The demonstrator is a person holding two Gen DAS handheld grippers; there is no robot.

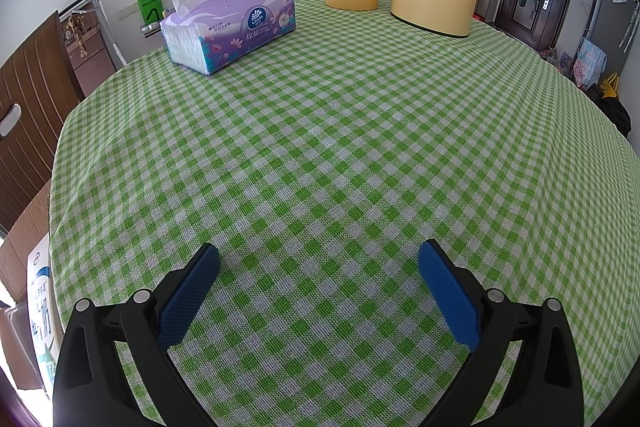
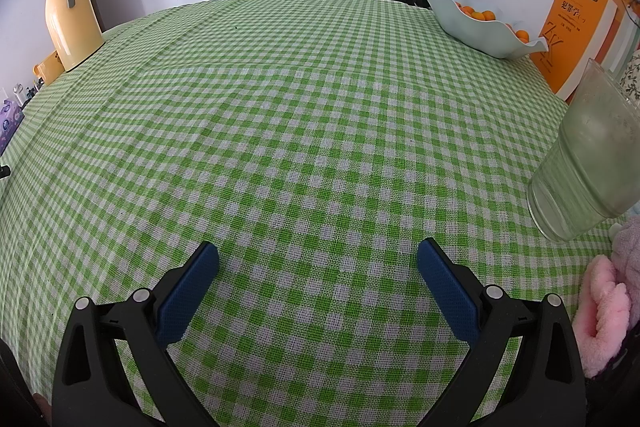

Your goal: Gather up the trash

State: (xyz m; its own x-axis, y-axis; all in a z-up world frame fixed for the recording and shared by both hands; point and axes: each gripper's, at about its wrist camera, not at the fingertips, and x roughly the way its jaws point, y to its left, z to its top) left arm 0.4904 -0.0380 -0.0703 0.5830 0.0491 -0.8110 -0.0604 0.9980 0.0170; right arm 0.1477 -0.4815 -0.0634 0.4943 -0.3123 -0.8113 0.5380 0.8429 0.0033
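The left tool [image 1: 319, 259] hangs just above the worktop [image 1: 320, 131] with its jaws spread wide, nothing between the blue pads [image 1: 188, 297]. The right tool [image 2: 318, 259] sits in the same pose, jaws wide apart and empty, its black fingers [image 2: 520, 339] angled outward, pointing forward and low over the cloth.

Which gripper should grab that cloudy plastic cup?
Probably right: the cup stands just off the open right hand-held gripper. The left hand-held gripper faces the tissue pack, cup unseen.
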